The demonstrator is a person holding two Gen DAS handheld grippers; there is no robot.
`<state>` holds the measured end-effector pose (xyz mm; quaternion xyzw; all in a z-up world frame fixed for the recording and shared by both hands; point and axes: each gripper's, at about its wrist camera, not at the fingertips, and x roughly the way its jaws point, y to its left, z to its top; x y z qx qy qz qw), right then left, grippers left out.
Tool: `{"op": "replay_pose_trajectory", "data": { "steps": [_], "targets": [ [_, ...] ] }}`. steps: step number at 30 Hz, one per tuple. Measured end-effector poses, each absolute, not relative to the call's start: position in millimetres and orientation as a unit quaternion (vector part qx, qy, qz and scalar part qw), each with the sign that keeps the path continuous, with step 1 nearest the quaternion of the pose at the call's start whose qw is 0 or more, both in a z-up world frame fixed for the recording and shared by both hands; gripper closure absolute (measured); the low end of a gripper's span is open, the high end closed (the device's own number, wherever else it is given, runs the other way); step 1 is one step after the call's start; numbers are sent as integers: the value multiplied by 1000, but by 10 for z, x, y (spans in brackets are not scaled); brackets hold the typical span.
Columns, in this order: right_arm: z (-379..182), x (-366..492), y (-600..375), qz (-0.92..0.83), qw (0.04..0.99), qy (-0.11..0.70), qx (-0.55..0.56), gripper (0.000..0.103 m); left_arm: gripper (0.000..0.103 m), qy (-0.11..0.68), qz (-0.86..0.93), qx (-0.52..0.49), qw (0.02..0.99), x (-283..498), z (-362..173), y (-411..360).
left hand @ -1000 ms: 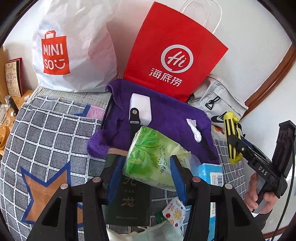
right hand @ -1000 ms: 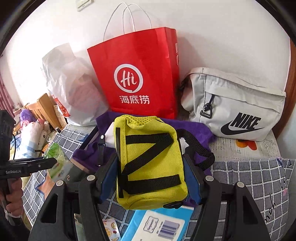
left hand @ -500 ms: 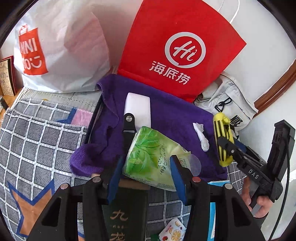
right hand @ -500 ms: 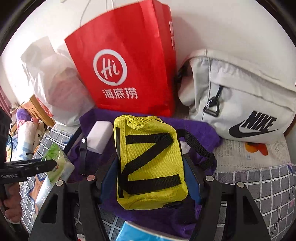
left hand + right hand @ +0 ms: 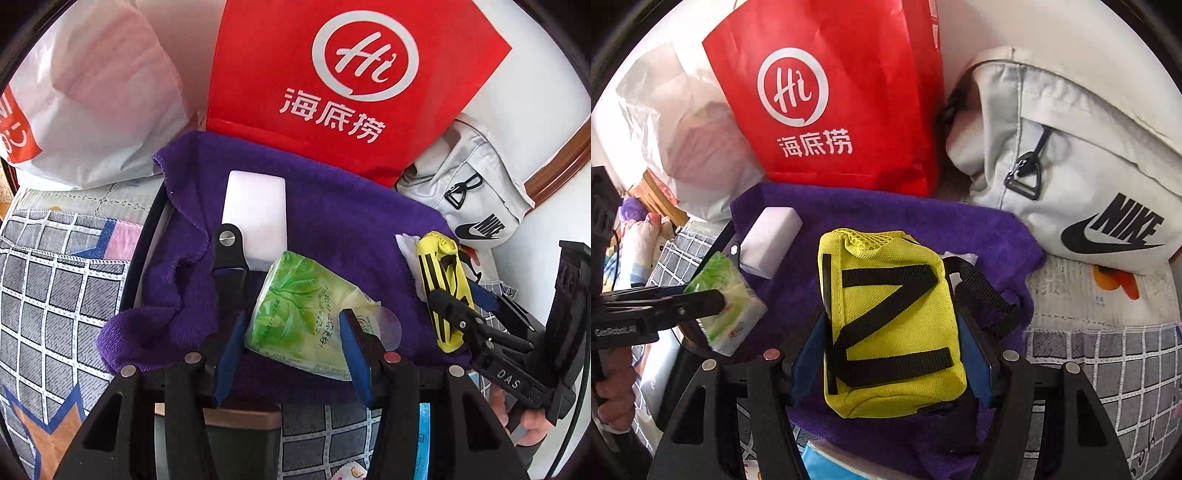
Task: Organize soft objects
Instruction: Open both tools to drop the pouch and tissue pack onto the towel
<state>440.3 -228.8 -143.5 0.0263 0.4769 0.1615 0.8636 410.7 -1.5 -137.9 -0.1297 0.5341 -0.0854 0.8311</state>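
My left gripper (image 5: pixel 291 325) is shut on a green tissue pack (image 5: pixel 306 314), held just above the near edge of a purple towel (image 5: pixel 332 218). The same tissue pack (image 5: pixel 727 299) shows at the left of the right wrist view. My right gripper (image 5: pixel 892 332) is shut on a yellow pouch with black straps (image 5: pixel 886 317), over the towel (image 5: pixel 886 218). In the left wrist view the pouch (image 5: pixel 443 280) hangs at the right, over a crumpled white tissue (image 5: pixel 406 243). A white sponge block (image 5: pixel 256 210) lies on the towel beside a black strap clip (image 5: pixel 229 251).
A red paper bag (image 5: pixel 332 74) stands behind the towel, a white plastic shopping bag (image 5: pixel 92 92) to its left, a grey Nike bag (image 5: pixel 1071 177) to its right. A grey checked cover (image 5: pixel 55 288) spreads at the left. A dark box (image 5: pixel 236 443) lies under the left gripper.
Both grippers have moved forward and down toward the purple towel with their loads. The bags at the back now look larger and closer; the tissue pack is over the towel's near edge.
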Motion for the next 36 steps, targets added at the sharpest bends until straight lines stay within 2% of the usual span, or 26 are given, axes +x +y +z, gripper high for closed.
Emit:
{"op": "replay_pose_trajectory", "data": {
  "steps": [10, 13, 15, 17, 26, 31, 36],
  "targets": [
    [-1532, 4452, -2299, 149, 856, 494, 24, 34, 54, 551, -79, -132, 820, 4174, -1498, 1],
    [-1566, 4478, -2277, 148, 854, 499, 22, 33, 50, 559, -87, -141, 813, 4202, -1532, -9],
    [-1571, 4493, -2281, 143, 855, 498, 22, 31, 39, 561, -82, -136, 812, 4210, -1535, -37],
    [-1564, 4506, -2283, 141, 856, 496, 26, 27, 37, 558, -78, -135, 815, 4190, -1516, -33],
    [-1368, 4397, -2291, 152, 867, 473, 35, 26, 37, 552, -63, -128, 822, 4006, -1346, 83],
    [-1120, 4230, -2201, 167, 879, 444, 50, 26, 37, 532, -54, -130, 835, 3717, -1164, 254],
    [-896, 3883, -2007, 182, 884, 429, 20, 26, 37, 514, -45, -144, 844, 3375, -1014, 499]
  ]
}}
